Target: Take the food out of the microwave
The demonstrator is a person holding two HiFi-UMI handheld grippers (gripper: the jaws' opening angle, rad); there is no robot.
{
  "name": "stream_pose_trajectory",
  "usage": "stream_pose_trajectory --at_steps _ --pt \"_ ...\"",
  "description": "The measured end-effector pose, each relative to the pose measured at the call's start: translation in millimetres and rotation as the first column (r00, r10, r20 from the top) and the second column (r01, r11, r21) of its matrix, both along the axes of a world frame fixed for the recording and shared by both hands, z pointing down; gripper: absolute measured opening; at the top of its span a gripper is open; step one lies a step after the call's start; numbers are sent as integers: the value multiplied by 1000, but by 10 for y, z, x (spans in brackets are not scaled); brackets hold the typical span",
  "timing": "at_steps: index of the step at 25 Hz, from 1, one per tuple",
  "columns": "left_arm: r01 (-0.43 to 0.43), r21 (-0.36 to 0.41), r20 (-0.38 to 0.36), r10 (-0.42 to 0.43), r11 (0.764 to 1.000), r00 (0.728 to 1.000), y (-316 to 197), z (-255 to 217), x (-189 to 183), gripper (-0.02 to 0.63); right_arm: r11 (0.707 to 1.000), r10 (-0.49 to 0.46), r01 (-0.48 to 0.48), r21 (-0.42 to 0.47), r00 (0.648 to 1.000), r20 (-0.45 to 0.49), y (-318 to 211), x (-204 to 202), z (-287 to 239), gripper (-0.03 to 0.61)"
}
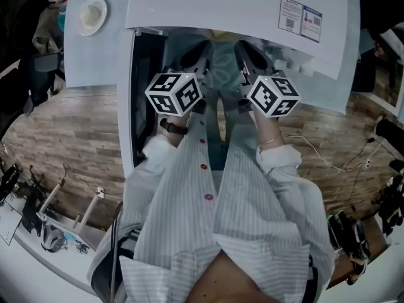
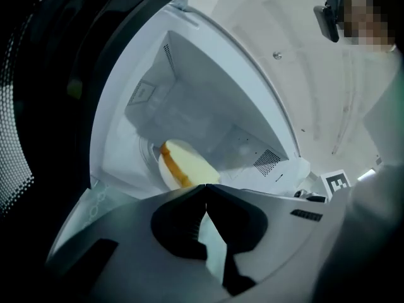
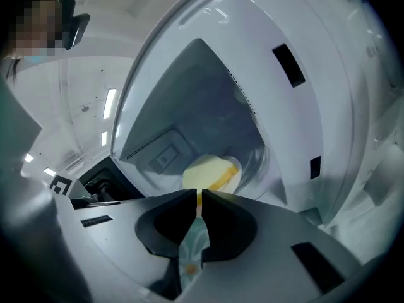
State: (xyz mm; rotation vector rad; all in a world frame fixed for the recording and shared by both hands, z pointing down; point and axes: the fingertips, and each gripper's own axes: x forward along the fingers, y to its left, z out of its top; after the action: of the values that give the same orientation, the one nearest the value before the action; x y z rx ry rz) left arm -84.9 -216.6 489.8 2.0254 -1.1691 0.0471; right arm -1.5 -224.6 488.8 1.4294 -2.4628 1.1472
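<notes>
Food (image 2: 183, 163), pale yellow with an orange edge, lies on the floor of the microwave (image 2: 208, 106), well inside its cavity, and the door (image 2: 31, 144) stands open.

In the left gripper view, our left tool (image 2: 205, 189) has its jaws pressed together on nothing. It sits just outside the microwave's mouth, short of the food.

In the right gripper view, the food is at the same spot inside the microwave. Our right tool (image 3: 199, 194) is likewise closed and empty in front of the opening.

In the head view, both tools sit side by side at the microwave's front, below its white top.

We judge the door step done. Spreading the jaws, reaching in, gripping the food and lifting it out are all left to do.
</notes>
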Motion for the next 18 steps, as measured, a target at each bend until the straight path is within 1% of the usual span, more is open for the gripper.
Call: stream_pose_trajectory --at_steps 5,9,10,11,12,13,15,18 --pt "20 -38 -51 -22 999 998 -29 114 -9 9 999 28 -29 -40 999 -16 -15 57 155 37" --pt "55 -77 -75 -61 995 995 -18 221 -47 14 997 47 -47 -68 999 2 -15 70 236 45" --pt "65 -87 -86 -73 994 994 -23 241 -62 28 996 52 -51 -75 999 11 -19 71 252 67" --pt "72 -97 -99 -81 993 992 -33 257 -72 49 995 56 -54 -83 998 21 -25 69 270 104" --pt "75 -107 -114 -87 991 990 -45 271 -77 71 994 61 -58 -93 998 32 -33 67 287 120" --pt "77 -117 -128 -92 990 987 -56 286 -80 97 993 66 -62 -100 997 41 -42 67 302 132" --pt "85 -135 -149 -105 987 983 -83 314 -95 126 991 79 -73 -110 995 54 -66 73 326 142" --pt "103 -160 -173 -131 982 976 -129 354 -131 141 988 95 -87 -125 993 66 -103 74 362 156"
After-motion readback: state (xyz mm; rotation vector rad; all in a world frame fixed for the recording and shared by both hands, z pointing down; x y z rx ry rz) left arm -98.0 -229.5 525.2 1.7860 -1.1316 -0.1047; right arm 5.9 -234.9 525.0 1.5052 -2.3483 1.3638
